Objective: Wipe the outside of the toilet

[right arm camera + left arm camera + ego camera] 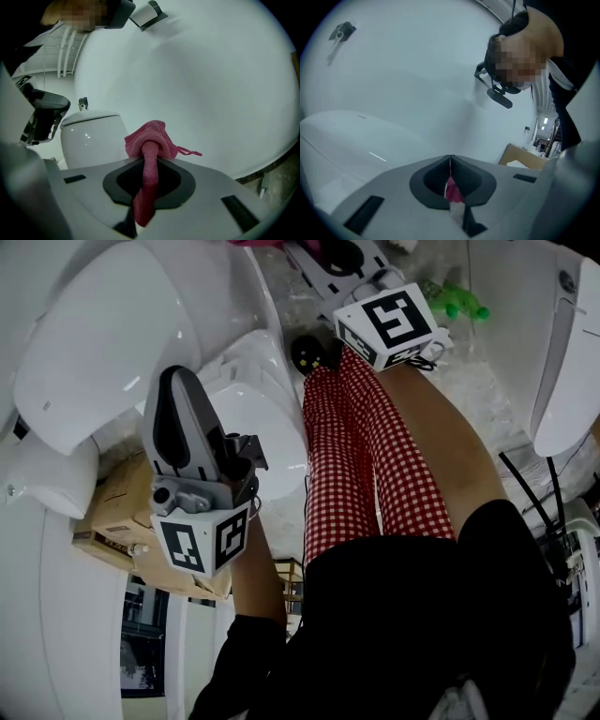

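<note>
A white toilet (251, 395) stands below me in the head view, with its raised lid (98, 348) to the left. My left gripper (178, 381) hovers over the toilet's left side, jaws shut tip to tip (450, 158); a sliver of pink shows in the gap behind the tips, and I cannot tell what it is. My right gripper (149, 157) is shut on a pink cloth (151, 138), which bunches out past the jaws in front of a curved white surface (201, 84). Its marker cube (389, 322) sits at the top of the head view.
A person's leg in red checked trousers (366, 446) stands right of the toilet. A cardboard box (112, 512) lies at the left, a green bottle (459, 301) at the top right. Another white fixture (562, 362) and black cables (553, 493) are at the right. A white tank (91, 136) shows in the right gripper view.
</note>
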`<state>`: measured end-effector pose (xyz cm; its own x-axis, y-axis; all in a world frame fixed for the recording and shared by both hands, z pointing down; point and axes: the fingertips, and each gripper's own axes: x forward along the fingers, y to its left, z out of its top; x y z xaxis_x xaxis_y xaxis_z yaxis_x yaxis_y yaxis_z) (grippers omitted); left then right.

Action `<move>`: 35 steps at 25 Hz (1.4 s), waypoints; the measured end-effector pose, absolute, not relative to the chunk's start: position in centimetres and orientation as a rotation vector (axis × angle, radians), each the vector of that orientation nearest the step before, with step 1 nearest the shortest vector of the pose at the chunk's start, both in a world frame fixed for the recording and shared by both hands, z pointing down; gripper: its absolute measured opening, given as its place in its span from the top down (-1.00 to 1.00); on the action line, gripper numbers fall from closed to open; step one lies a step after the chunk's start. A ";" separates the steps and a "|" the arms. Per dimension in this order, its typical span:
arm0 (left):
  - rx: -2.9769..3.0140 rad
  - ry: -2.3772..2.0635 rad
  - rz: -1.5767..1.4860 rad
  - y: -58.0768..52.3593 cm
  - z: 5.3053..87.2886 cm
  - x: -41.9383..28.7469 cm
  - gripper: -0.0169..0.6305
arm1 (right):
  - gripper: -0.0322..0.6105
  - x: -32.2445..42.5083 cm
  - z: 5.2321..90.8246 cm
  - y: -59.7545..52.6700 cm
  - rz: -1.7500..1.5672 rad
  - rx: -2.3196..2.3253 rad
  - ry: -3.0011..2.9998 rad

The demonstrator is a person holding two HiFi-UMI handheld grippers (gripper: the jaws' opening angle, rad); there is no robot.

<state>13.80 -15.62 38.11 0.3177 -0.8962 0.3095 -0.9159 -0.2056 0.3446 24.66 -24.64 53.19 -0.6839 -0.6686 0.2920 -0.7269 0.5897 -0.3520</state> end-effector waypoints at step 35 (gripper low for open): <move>2.192 -1.572 0.133 -15.7 37.9 14.2 0.91 | 0.73 16.9 55.5 -17.3 0.798 0.695 -2.737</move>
<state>14.17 -15.66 37.87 0.3503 -0.8786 0.3246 -0.9207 -0.2594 0.2916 16.94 -17.33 55.52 -0.8675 -0.3811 0.3196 -0.4932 0.7426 -0.4531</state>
